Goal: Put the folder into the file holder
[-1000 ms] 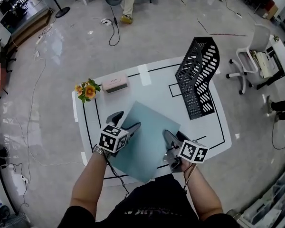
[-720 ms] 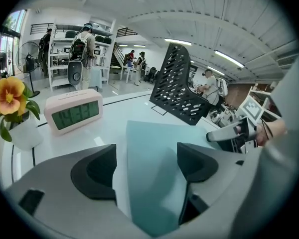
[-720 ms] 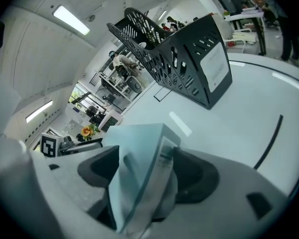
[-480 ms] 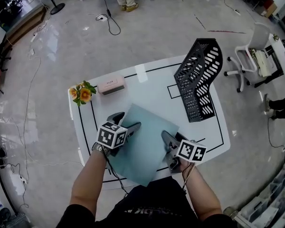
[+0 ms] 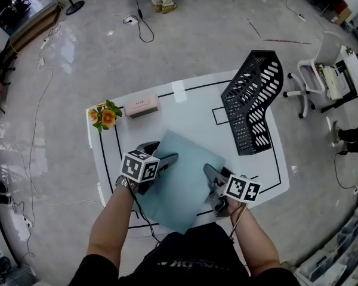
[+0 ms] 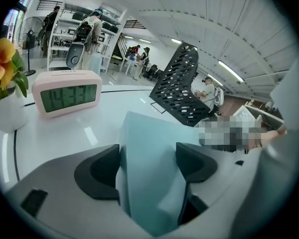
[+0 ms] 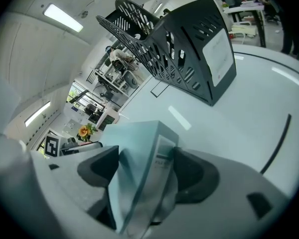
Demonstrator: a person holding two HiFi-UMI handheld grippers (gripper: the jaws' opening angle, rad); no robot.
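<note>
Presently | left gripper (image 5: 161,150), right gripper (image 5: 216,173): each clamped on one side of the teal folder (image 5: 182,177), which spans between them | black file holder (image 5: 250,100): ahead of right gripper, well apart | risk: uneven lifting may bow the folder, snagging the holder's rim.

Pink digital clock (image 5: 142,106) near potted orange flowers (image 5: 104,115), both on a white table (image 5: 197,115) marked with black lines, white office chair (image 5: 313,70) beyond

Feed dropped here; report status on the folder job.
Left claw, right claw shut on folder. Folder at table's near side, not in file holder. Nothing between them.
</note>
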